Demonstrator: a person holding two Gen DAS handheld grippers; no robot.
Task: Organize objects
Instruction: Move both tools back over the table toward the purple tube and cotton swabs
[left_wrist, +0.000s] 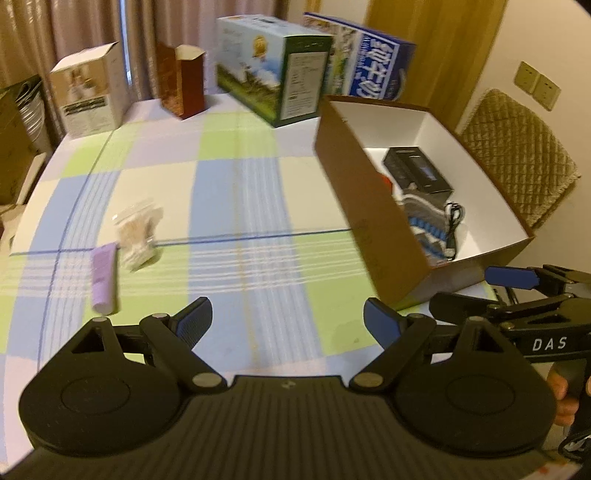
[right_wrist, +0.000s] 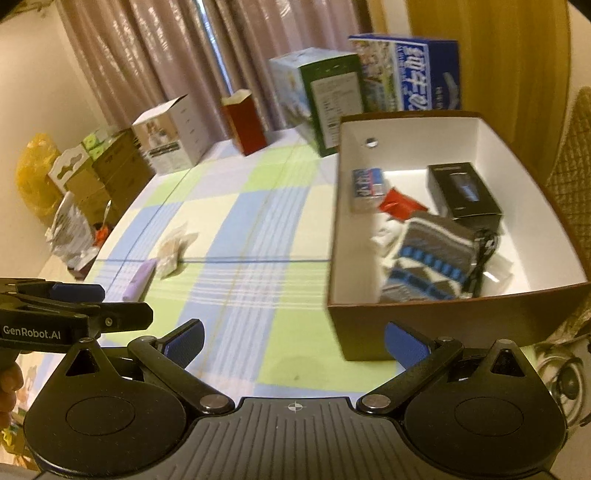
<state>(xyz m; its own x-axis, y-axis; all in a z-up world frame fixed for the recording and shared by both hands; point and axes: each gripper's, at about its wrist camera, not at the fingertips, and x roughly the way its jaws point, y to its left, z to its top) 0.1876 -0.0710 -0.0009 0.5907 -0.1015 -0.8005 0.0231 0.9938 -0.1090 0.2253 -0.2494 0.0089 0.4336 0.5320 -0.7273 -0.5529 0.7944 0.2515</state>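
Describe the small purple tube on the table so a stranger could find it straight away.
Start at the checked blue, green and white tablecloth and look to the side away from the open brown cardboard box. Two loose things lie there close together. The small purple tube is the smooth, opaque, lilac cylinder lying flat; its neighbour, the clear crinkled plastic packet, is see-through with beige contents.

The tabletop (left_wrist: 240, 177) wears a checked cloth of pale green, light blue, lilac and cream, crossed by thin blue lines. The open box (right_wrist: 369, 332) is brown outside, white inside, holding a black carton (right_wrist: 463, 192) and grey socks (right_wrist: 428, 258) with blue-and-white bands. A lilac tube (left_wrist: 102, 278) lies on the cloth.
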